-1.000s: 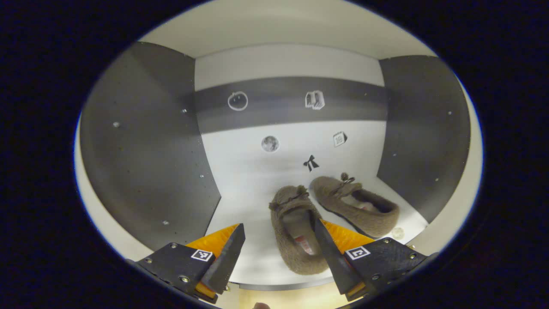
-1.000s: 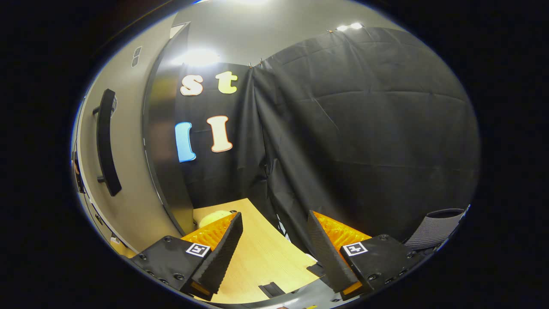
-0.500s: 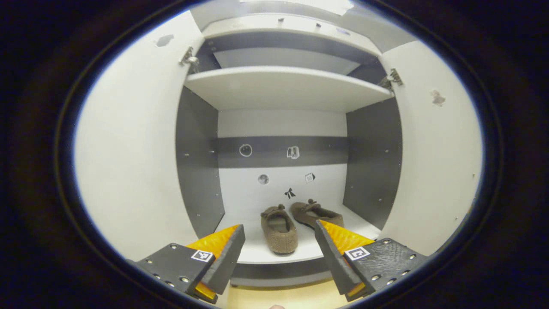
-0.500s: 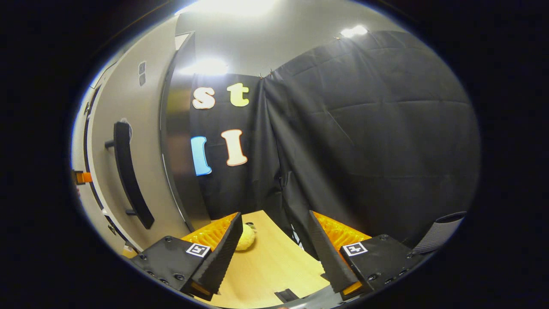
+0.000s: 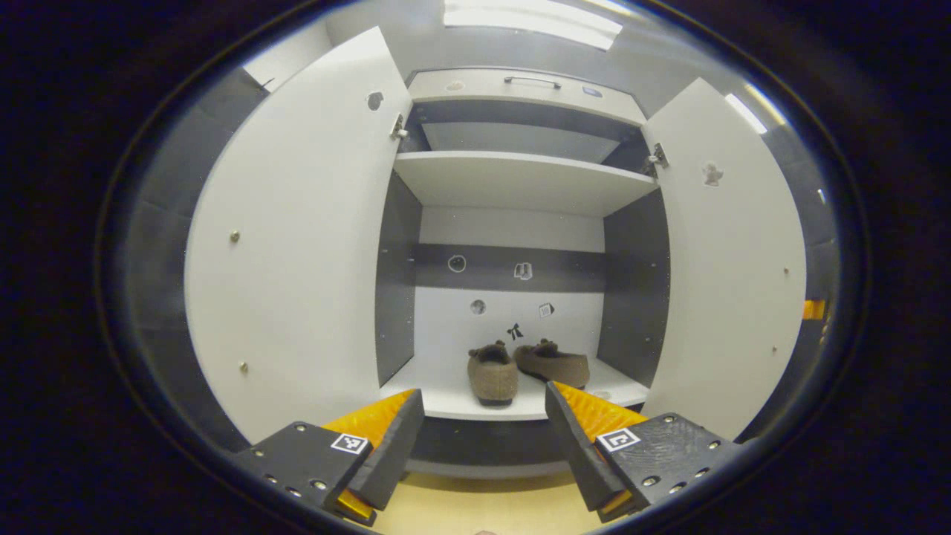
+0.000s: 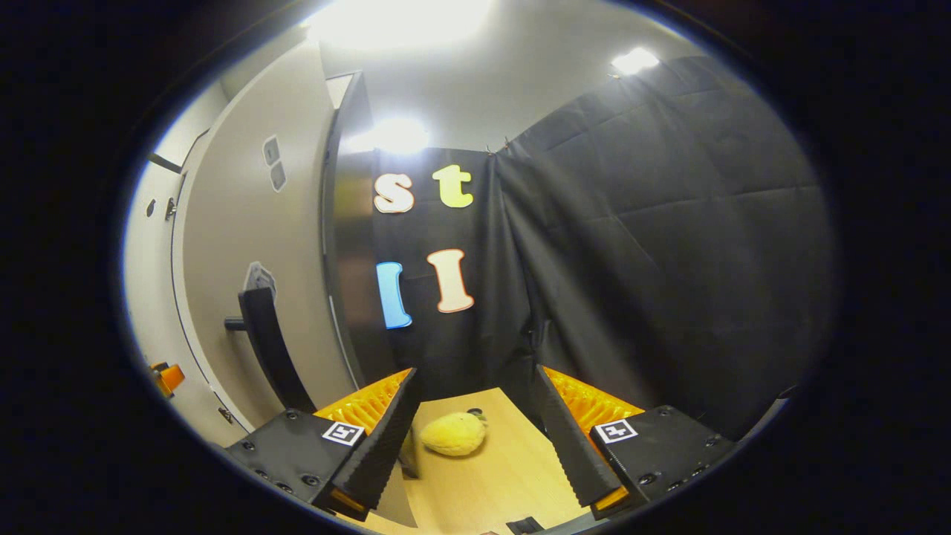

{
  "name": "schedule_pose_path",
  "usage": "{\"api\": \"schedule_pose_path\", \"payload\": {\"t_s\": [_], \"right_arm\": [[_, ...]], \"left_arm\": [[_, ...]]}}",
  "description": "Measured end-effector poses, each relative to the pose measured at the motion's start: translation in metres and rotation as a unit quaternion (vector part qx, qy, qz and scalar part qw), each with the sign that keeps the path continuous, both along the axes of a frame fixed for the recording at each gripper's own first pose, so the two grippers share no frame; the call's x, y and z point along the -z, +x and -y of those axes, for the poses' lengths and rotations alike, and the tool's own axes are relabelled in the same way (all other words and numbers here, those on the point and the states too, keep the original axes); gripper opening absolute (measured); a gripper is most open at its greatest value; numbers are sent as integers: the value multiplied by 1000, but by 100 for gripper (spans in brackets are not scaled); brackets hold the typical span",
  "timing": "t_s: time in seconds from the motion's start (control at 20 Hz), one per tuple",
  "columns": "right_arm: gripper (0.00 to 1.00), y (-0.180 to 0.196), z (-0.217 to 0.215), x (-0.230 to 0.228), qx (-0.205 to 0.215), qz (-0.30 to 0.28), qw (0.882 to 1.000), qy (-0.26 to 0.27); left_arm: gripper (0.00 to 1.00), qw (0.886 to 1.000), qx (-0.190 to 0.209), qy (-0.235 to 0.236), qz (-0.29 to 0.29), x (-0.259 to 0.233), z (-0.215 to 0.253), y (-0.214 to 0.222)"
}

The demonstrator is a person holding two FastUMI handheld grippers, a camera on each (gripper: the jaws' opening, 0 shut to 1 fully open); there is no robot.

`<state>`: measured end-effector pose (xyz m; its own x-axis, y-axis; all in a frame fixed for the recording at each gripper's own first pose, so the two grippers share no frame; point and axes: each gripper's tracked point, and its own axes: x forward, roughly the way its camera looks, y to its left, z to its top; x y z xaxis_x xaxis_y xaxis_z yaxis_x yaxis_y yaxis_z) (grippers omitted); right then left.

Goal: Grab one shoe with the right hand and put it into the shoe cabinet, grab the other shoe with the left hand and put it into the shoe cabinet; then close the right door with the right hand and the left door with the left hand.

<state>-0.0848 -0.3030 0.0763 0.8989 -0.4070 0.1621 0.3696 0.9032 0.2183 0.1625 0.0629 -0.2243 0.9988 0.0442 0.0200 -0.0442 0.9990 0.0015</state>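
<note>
Cabinet receded; wooden floor visible.

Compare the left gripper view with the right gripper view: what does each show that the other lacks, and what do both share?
Left gripper view alone: the cabinet interior, with two brown fuzzy shoes side by side on the bottom shelf, an upper shelf, small stickers on the back panel, and the left door and right door swung open.

Right gripper view alone: the right door's outer face with its dark handle, the black cloth wall, and a yellow plush toy on the wooden floor.

Shared: each gripper's own fingers, open and empty, the right door, and wooden floor.
</note>
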Motion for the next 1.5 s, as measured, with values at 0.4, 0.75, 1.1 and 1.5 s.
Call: {"api": "schedule_pose_path", "payload": {"t_s": [0.4,0.75,1.1,1.5], "right_arm": [[97,26,-33,-18,-106,11,993,-46],[95,26,-42,-21,-85,8,992,-88],[95,32,-88,-15,-95,10,995,-33],[95,61,-158,-20,-127,23,991,-29]], "left_arm": [[95,998,-48,-19,-31,37,19,-39],[95,998,-42,-7,-43,46,11,-49],[95,998,2,-26,-57,65,3,-51],[95,997,19,-6,-80,87,-20,-79]]}}
